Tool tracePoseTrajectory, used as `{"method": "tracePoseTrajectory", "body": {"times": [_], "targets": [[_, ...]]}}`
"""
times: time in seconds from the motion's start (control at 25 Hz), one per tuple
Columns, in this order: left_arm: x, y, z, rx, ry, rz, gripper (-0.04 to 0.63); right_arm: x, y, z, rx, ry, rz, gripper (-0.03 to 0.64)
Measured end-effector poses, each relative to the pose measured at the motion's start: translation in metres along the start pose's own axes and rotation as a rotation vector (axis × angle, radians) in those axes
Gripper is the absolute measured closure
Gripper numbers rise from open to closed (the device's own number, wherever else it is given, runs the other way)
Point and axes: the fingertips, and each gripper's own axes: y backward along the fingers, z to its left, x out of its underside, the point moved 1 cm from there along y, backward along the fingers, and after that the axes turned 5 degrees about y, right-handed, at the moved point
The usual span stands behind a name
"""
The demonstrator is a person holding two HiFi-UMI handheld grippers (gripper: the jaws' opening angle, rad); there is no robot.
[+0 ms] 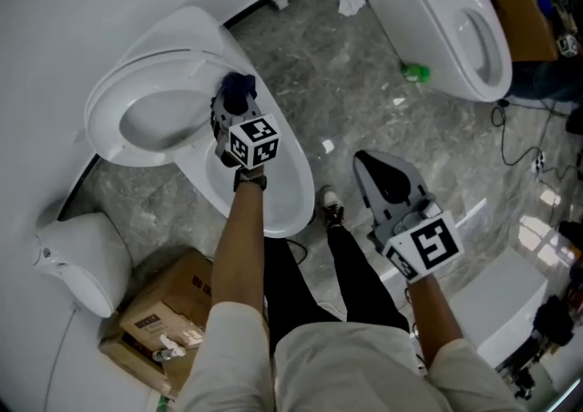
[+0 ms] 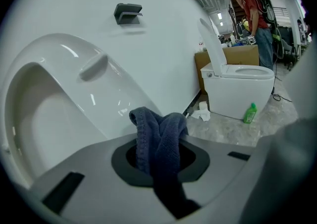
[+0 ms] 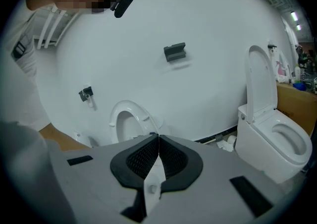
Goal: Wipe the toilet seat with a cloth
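The left hand-held gripper (image 1: 228, 114) is clamped on a dark blue terry cloth (image 2: 161, 136). The cloth is bunched into a folded loop that sticks out past the jaw tips, just in front of the white oval toilet seat (image 1: 105, 118). The right hand-held gripper (image 3: 158, 142) has its jaws pressed together on nothing and hangs well apart, over the floor.

Judging the risks:
- The cloth is pinched only as a loose wad, so dragging it over the glossy plastic could pull it free.
- If the wad shifts, bare jaw tips could scrape the seat.
- The seat stands tipped up against the white wall (image 2: 163, 44). A sideways push could swing it down, and the right gripper is not bracing it.

The seat's face looks out towards the person, with its long axis running up from the hinge. The cloth's length follows the jaws, pointing at the seat.
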Motion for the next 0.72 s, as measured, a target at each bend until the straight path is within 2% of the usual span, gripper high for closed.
{"method": "tracePoseTrajectory", "body": {"times": [0.2,0.28,0.6,0.72], "targets": [[0.018,-0.008,-0.009,-0.011,0.036,0.035,0.541,0.015,0.0,0.003,-0.007,-0.008,0.028,0.588],[0.018,-0.008,-0.01,-0.017,0.012,0.018,0.541,0.021,0.001,0.002,-0.006,-0.016,0.034,0.588],[0.025,0.001,-0.019,0.015,-0.299,-0.093,0.541,0.045,-0.012,0.02,-0.045,-0.02,0.078,0.588],[0.029,0.004,-0.023,0.019,-0.365,-0.112,0.541,0.052,-0.017,0.026,-0.058,-0.021,0.087,0.588]]}}
